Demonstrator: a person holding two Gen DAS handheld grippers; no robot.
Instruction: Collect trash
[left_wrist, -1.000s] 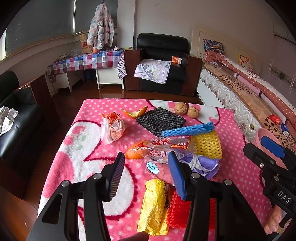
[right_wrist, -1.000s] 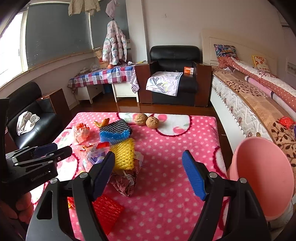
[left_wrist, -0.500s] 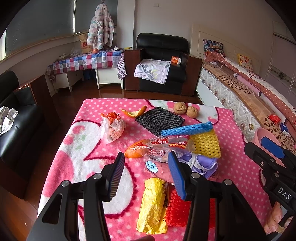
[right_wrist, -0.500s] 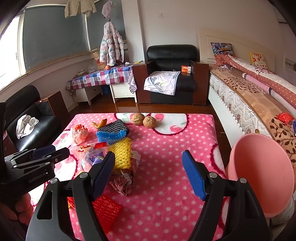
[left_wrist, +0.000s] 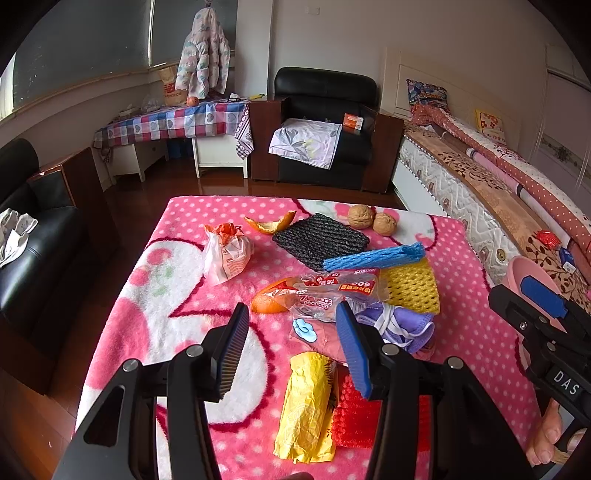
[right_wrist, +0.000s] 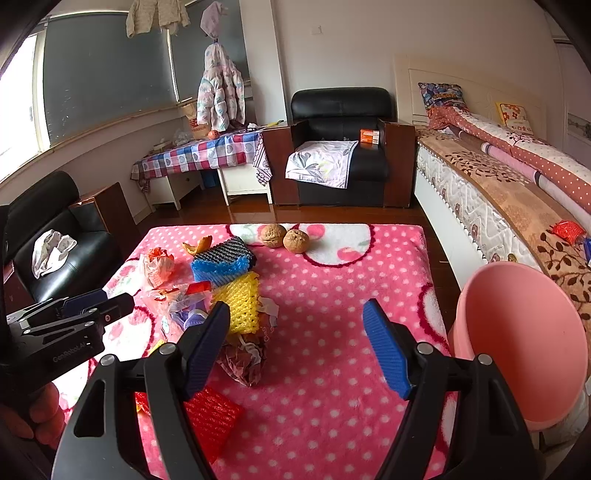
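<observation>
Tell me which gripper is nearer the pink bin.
Right. The right gripper hangs open just beside the pink bin; the left gripper hovers over the trash pile, farther off.

- Blanket (left_wrist: 177, 295): pink, white polka dots, white patches outlined in dark red.
- Foam net sleeves: black (left_wrist: 319, 240), blue (left_wrist: 373, 258), yellow (left_wrist: 413, 288), red (right_wrist: 210, 415).
- Crumpled wrapper (left_wrist: 306, 398), near centre: yellow.
- Peel (left_wrist: 271, 225), far left: orange.
- Walnuts (left_wrist: 371, 219), far: light brown.
- Bin (right_wrist: 517, 343), right: plain pink.
- Small bag (left_wrist: 225, 254), left: white with orange print.
- Cloth (left_wrist: 402, 328): purple with white trim.
- Gripper finger pads (right_wrist: 386, 350): blue, ribbed.
- Far tablecloth (right_wrist: 199, 155): blue, red and white check.
</observation>
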